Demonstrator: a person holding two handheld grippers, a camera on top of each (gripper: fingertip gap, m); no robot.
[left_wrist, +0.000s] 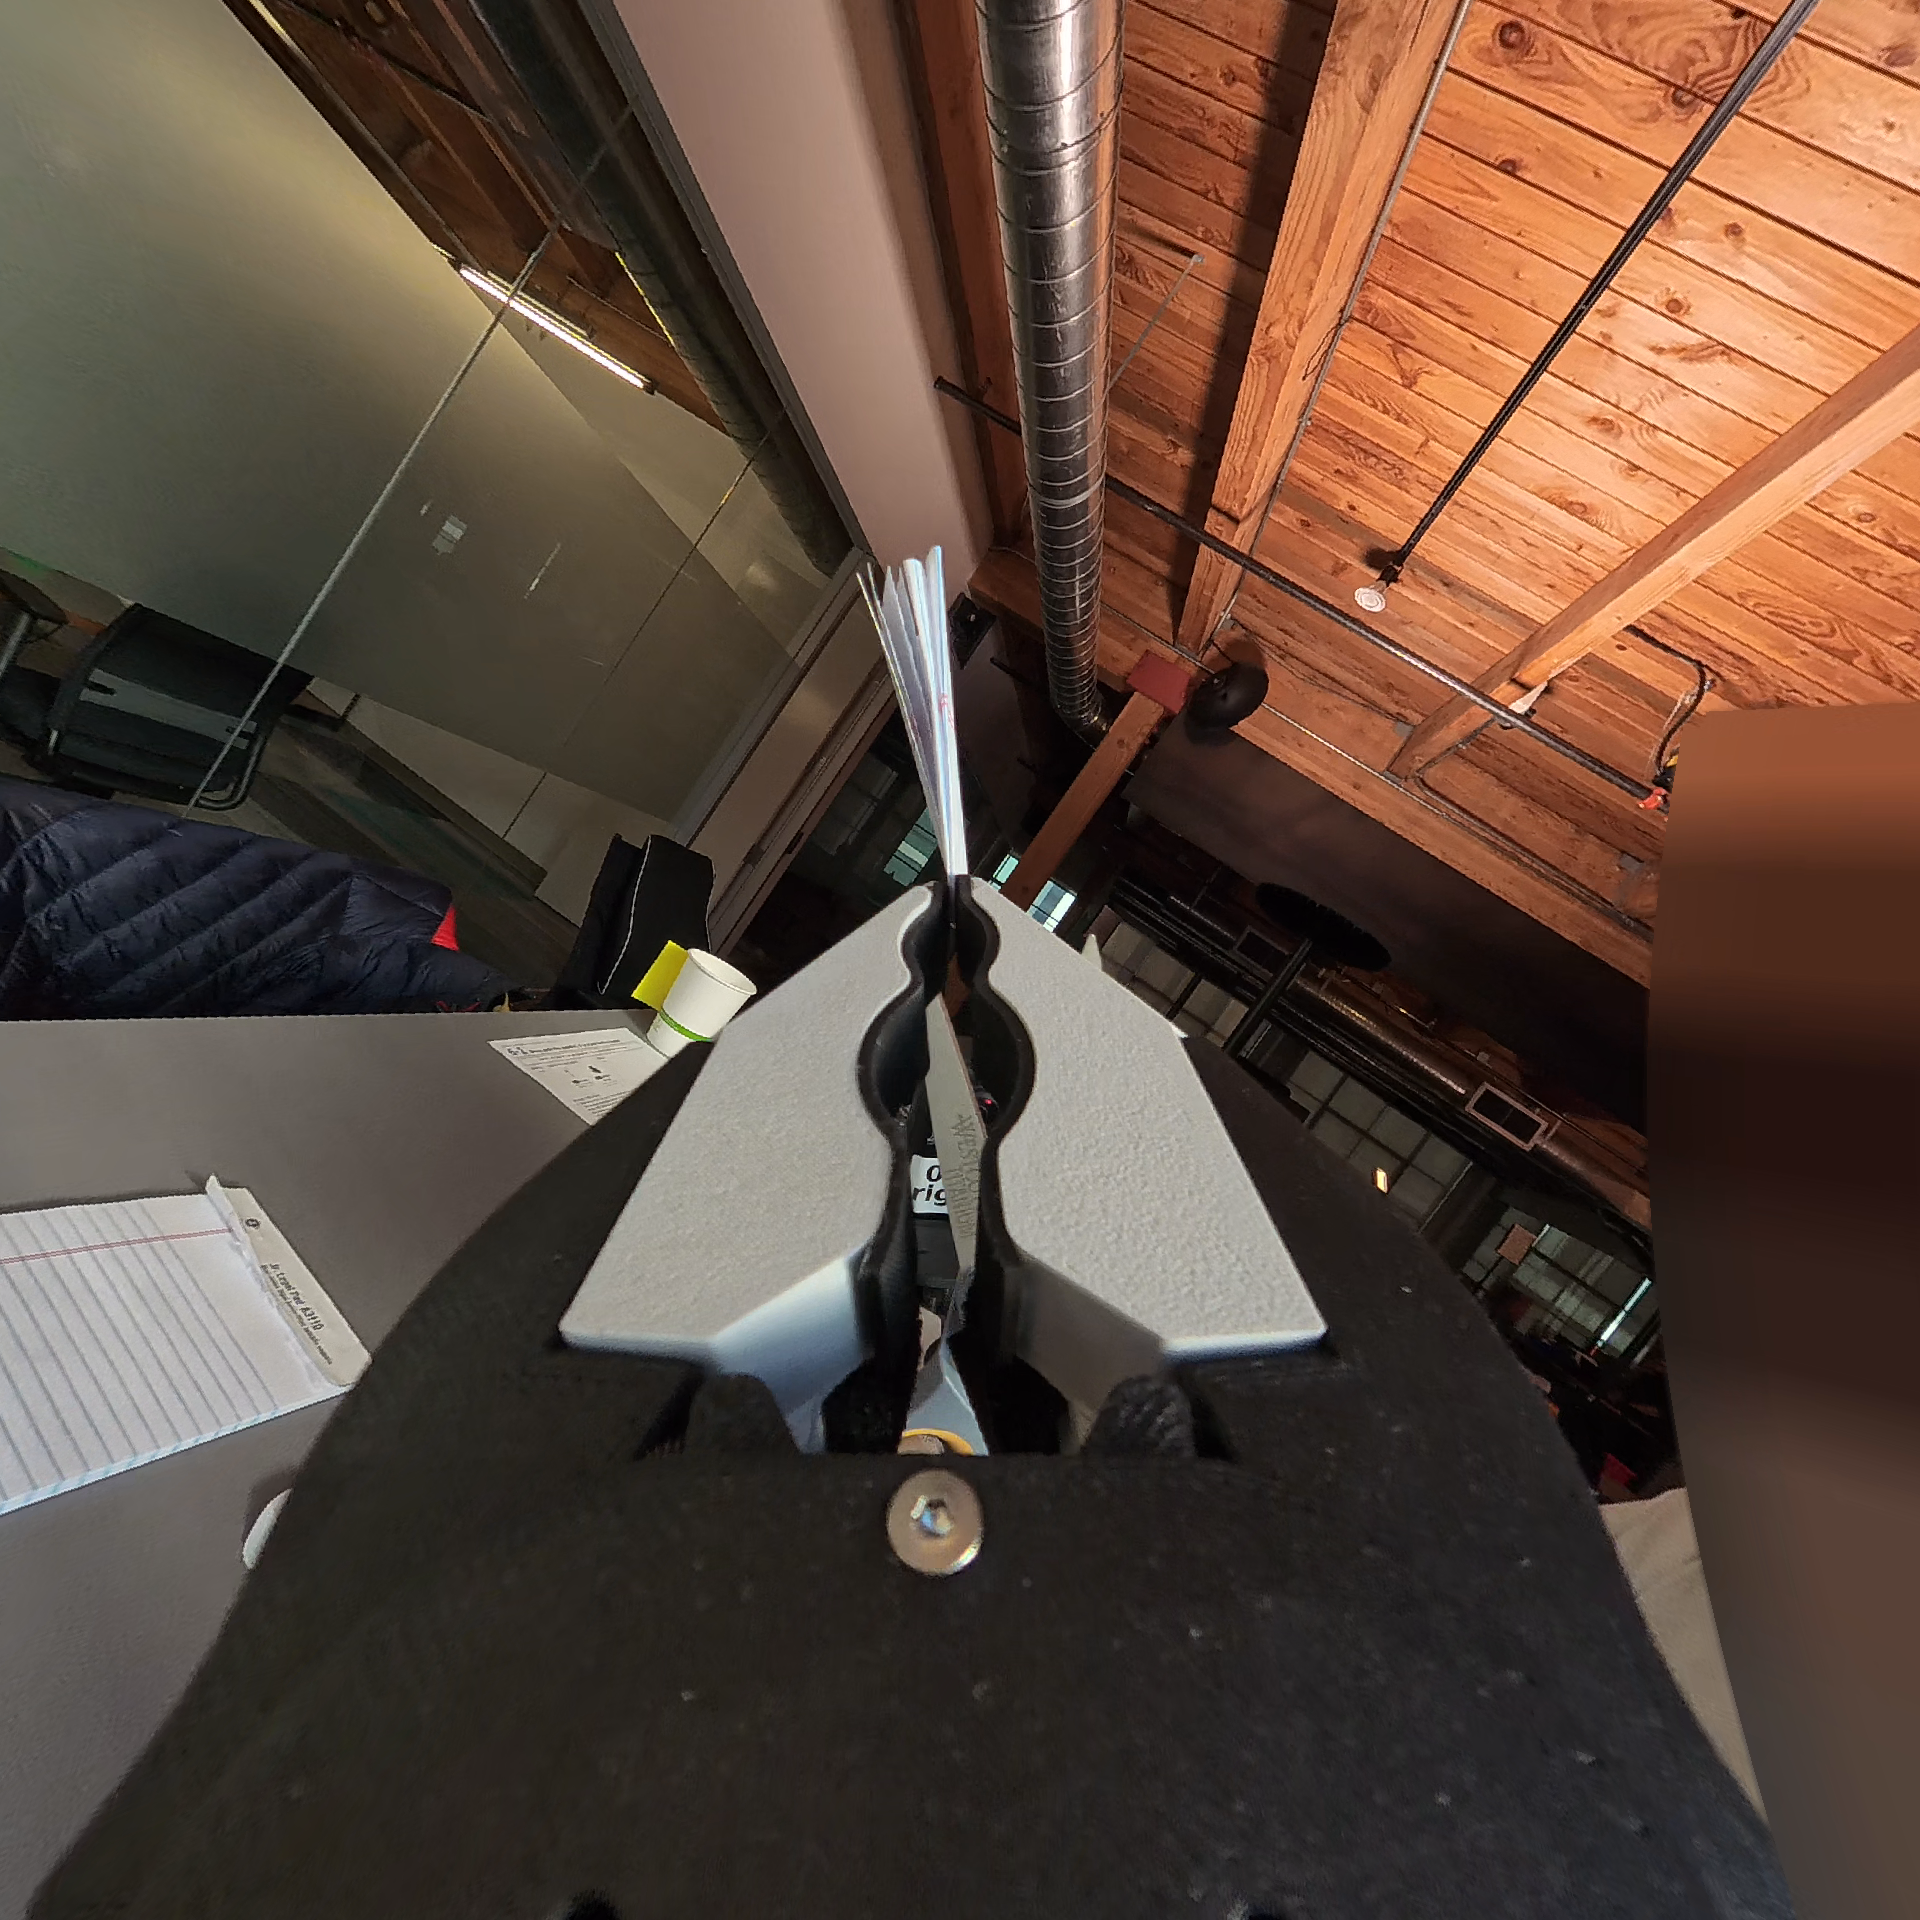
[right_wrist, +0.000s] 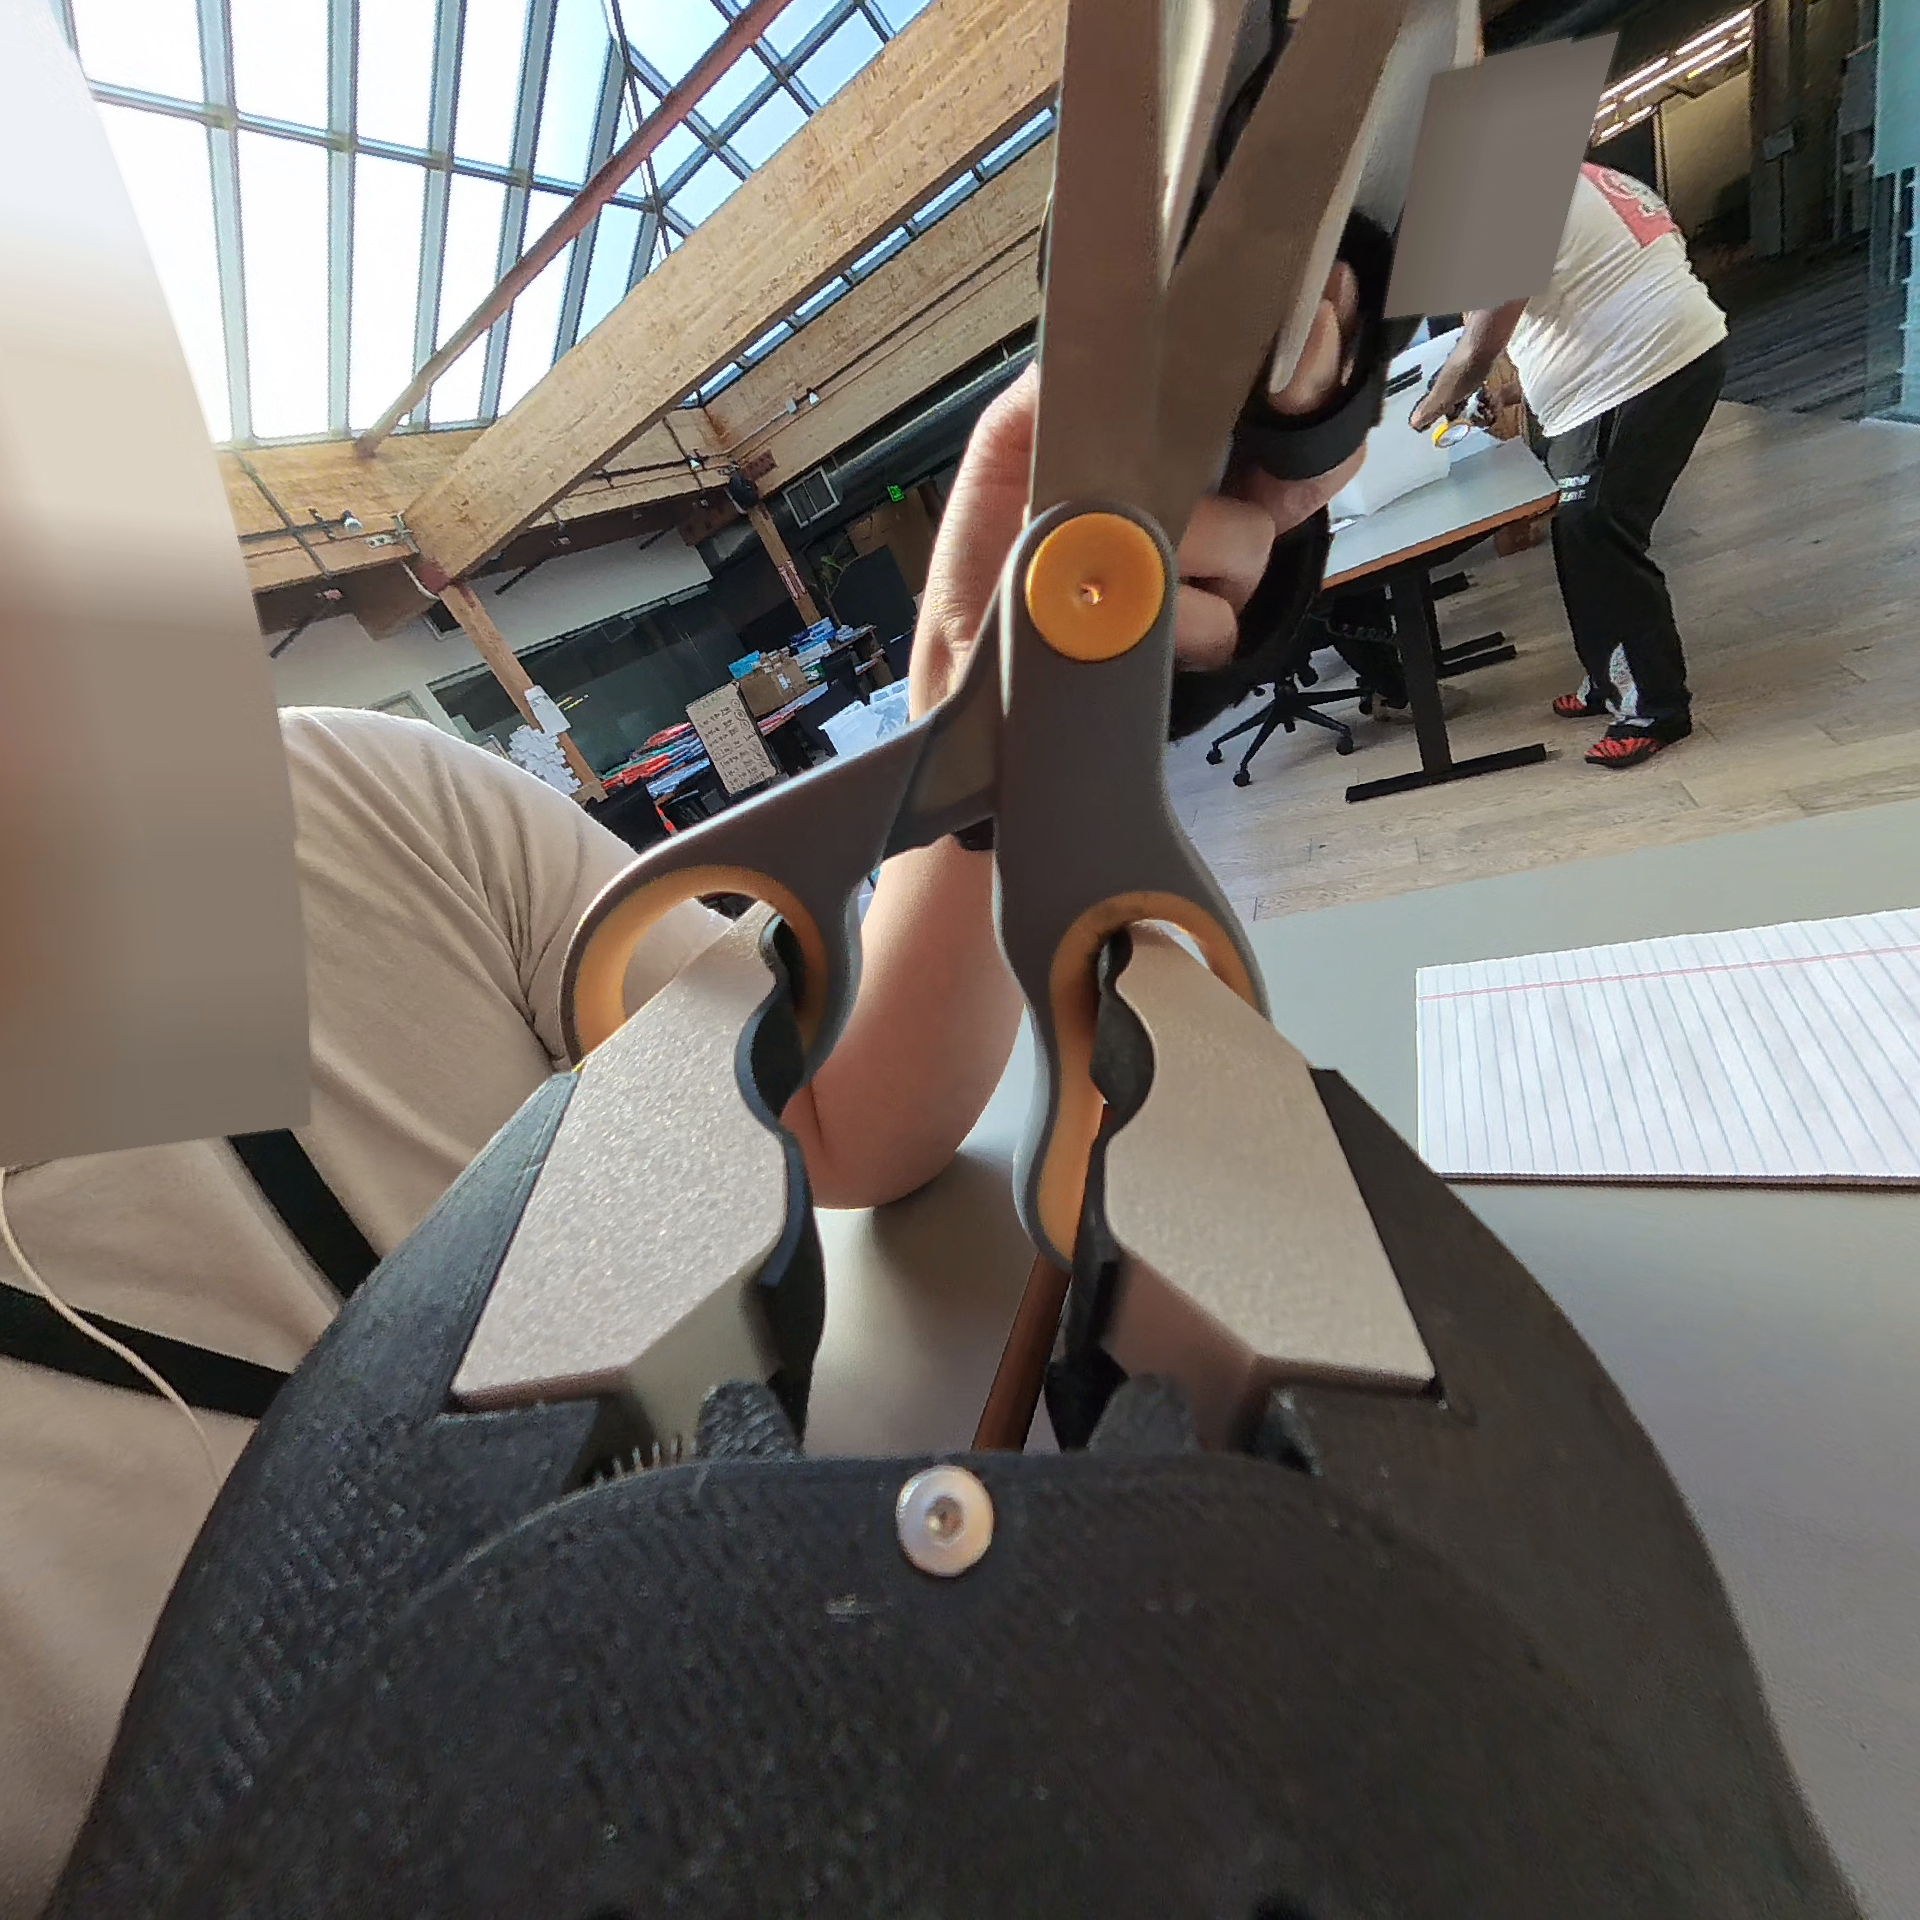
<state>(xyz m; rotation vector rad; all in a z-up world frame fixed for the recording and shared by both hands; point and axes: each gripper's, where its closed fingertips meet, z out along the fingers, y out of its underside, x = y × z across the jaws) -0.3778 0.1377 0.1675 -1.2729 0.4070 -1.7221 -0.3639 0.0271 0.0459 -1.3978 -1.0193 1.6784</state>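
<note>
scissors (right_wrist: 1091, 665) stand blades-up, grey handles with orange lining and an orange pivot. the right gripper (right_wrist: 945, 997) has one finger threaded into each handle loop, jaws spread apart inside them, so widening or narrowing the jaws would work the blades. blades are parted at the top and run out of frame.

left gripper (left_wrist: 954, 899) points up toward the wooden ceiling, jaws pressed together, pinching a thin fan of paper sheets (left_wrist: 925, 707) edge-on; a scissor blade (left_wrist: 961, 1143) lies between the fingers lower down. held high and taut, likely to meet the blades.

a hand (right_wrist: 977, 540) shows behind the scissors. lined notepad (right_wrist: 1673, 1049) lies flat on the grey desk (right_wrist: 1662, 1351); a paper cup (left_wrist: 704, 997) sits at the far edge.

hard to tell: how many sheets, whether the blades touch paper. blur patches cover parts of both views.
</note>
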